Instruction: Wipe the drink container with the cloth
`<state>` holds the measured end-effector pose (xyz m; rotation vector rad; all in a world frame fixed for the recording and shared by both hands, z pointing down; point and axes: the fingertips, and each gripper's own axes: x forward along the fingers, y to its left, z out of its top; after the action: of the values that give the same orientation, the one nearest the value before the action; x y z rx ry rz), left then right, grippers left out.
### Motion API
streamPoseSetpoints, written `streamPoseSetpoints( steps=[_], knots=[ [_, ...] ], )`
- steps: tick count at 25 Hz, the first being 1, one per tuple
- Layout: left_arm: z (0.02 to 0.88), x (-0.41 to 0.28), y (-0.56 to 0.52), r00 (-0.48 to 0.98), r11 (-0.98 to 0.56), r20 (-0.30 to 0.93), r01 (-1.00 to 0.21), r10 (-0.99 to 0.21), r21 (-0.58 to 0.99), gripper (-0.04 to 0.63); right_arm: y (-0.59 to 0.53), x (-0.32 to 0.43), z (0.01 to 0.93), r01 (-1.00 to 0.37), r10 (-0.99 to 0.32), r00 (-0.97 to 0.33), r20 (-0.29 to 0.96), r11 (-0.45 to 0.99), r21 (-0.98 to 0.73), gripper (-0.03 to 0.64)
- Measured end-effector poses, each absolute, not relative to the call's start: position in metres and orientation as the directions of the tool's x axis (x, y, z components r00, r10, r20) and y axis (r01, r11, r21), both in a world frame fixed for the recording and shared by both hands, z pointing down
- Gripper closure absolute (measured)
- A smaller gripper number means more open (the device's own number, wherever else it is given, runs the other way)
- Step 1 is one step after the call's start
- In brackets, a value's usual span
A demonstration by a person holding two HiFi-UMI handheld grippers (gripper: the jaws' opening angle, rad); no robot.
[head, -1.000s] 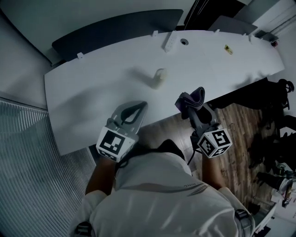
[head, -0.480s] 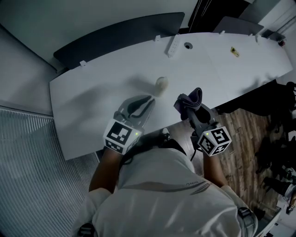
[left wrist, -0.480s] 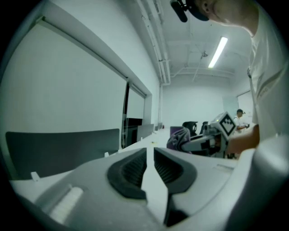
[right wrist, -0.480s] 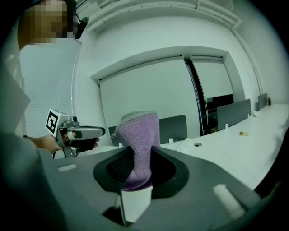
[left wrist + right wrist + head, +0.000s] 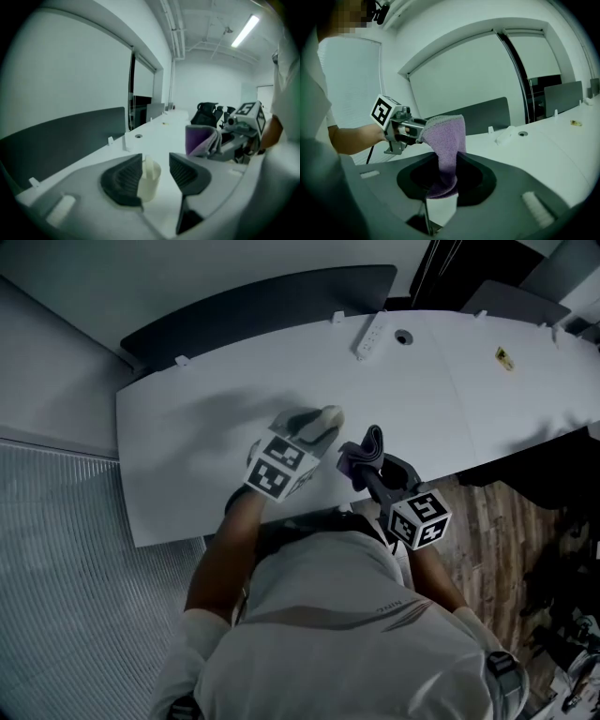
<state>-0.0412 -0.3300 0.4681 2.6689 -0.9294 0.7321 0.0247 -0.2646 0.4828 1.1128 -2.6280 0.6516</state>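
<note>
– Cream drink container (image 5: 149,182): is it gripped yet?
– No. It stands upright on the counter (image 5: 187,456) between the jaws of the left hand-held gripper (image 5: 154,161), which have just been opening and stand clear of it. Centre it, then close gently. The right hand-held gripper (image 5: 447,174) is clamped on the purple cloth (image 5: 446,138).

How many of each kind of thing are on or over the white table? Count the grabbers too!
Grippers: 2 (left gripper, right gripper)
Cream cups: 1
Purple cloths: 1
White power strips: 1
Total: 5
</note>
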Motion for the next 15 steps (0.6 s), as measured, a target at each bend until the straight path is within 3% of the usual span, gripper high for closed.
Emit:
streamPoseSetpoints(
  steps=[8,15],
  knots=[
    [0.514,-0.031,-0.353,0.61,-0.768,0.637,-0.639,-0.471,0.046,0.405,-0.269,0.022,0.513,-0.679,-0.558,-0.733,0.389,0.64,-0.36,0.515],
    [0.521,-0.026,-0.36,0.591,-0.758,0.645,-0.652,-0.484,0.029,0.456,-0.261,0.012,0.542,-0.628,-0.456,-0.772,0.442,0.654,-0.421,0.515]
  ],
)
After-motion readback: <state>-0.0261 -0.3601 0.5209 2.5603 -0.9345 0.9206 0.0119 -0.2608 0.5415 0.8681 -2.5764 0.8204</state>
